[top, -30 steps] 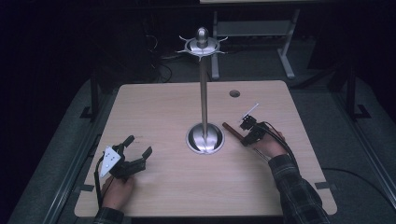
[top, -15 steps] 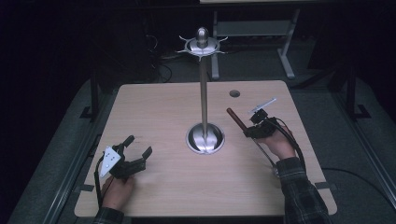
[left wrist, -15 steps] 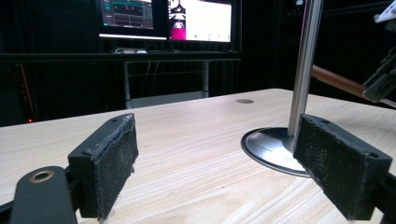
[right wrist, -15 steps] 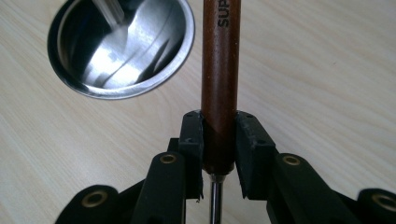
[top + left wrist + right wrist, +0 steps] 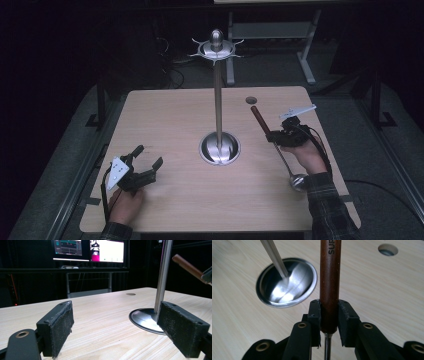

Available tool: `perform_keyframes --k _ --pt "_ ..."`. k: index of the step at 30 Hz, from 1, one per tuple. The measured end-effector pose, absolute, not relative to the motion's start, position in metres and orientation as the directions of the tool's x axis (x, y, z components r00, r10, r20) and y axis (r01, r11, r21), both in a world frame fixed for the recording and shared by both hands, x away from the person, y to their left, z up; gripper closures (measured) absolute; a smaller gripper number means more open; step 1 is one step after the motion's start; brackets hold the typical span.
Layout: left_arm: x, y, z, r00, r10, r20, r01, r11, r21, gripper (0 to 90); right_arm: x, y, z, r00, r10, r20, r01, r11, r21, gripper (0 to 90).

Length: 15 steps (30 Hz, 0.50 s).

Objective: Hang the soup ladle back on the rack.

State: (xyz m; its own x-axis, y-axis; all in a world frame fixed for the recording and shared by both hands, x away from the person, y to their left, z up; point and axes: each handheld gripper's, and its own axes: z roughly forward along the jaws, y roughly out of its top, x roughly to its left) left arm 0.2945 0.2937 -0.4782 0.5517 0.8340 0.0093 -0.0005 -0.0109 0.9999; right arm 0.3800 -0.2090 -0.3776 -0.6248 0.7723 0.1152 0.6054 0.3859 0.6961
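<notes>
A tall metal stand (image 5: pixel 218 105) with a ring of hooks at its top (image 5: pixel 216 49) rises from a round base (image 5: pixel 220 148) at the table's middle. My right gripper (image 5: pixel 276 136) is shut on the brown wooden handle (image 5: pixel 260 120) of a long metal utensil. The utensil's round bowl end (image 5: pixel 298 182) hangs by the person's wrist. In the right gripper view the pads (image 5: pixel 314 312) squeeze the handle (image 5: pixel 330 272) just above its metal shaft, with the stand's base (image 5: pixel 287 282) beyond. My left gripper (image 5: pixel 148 155) rests open at the front left, its jaws (image 5: pixel 120 327) wide and empty.
The wooden table (image 5: pixel 170 120) has a small round hole (image 5: pixel 250 100) near its far right edge. Dark floor and desk legs lie beyond the table. Lit monitors (image 5: pixel 87 250) stand behind it in the left gripper view.
The right hand has lifted the utensil and carried it up and away from the front edge, to the right of the stand. The left gripper has stayed put.
</notes>
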Motion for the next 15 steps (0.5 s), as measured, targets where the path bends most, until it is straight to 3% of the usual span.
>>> perform_keyframes --k 15 --pt "0.294 0.294 -0.478 0.552 0.834 0.009 -0.001 -0.011 1.000 13.3 0.372 -0.222 -0.365 -0.656 0.735 0.170 0.524 0.282 0.803 73.3"
